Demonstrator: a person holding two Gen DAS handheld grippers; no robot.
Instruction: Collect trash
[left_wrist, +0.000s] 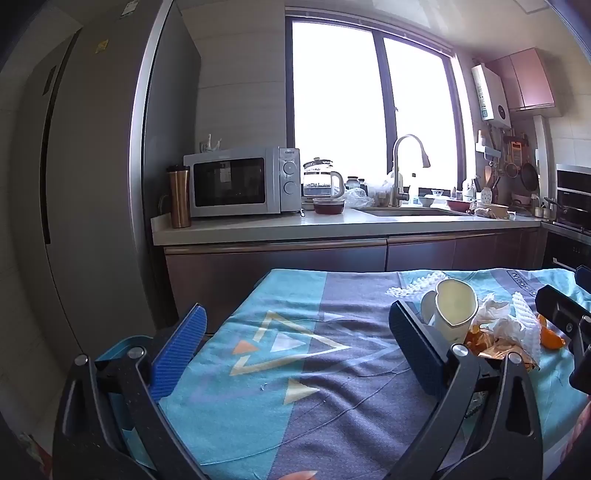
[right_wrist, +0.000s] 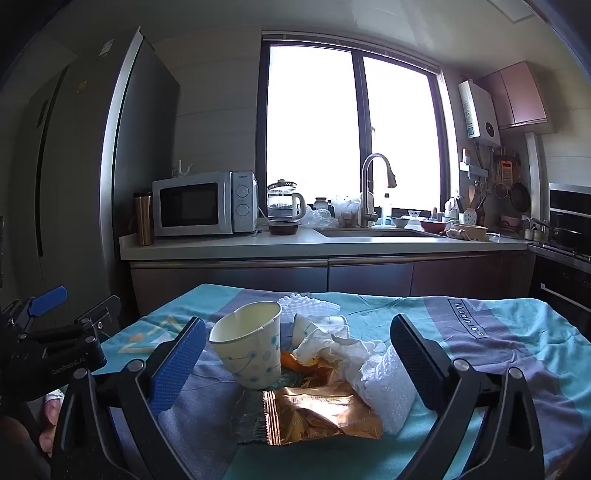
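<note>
right gripper (right_wrist: 295, 354) spreads wide at lower centre, likely to bracket the foil wrapper (right_wrist: 317, 413) and paper cup (right_wrist: 248, 349); left gripper (left_wrist: 299, 343) gapes empty.

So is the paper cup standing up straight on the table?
No, the paper cup is tipped over, leaning with its open mouth facing up and sideways among the trash.

Daylight is pouring through a wide dark-framed window (right_wrist: 351, 125) on the far wall, above a counter (right_wrist: 295, 243) carrying a microwave (right_wrist: 205, 203) and sink tap (right_wrist: 369, 184) — a tall grey fridge (right_wrist: 92, 166) is standing left, pink cabinets (right_wrist: 517, 96) hanging right.
</note>
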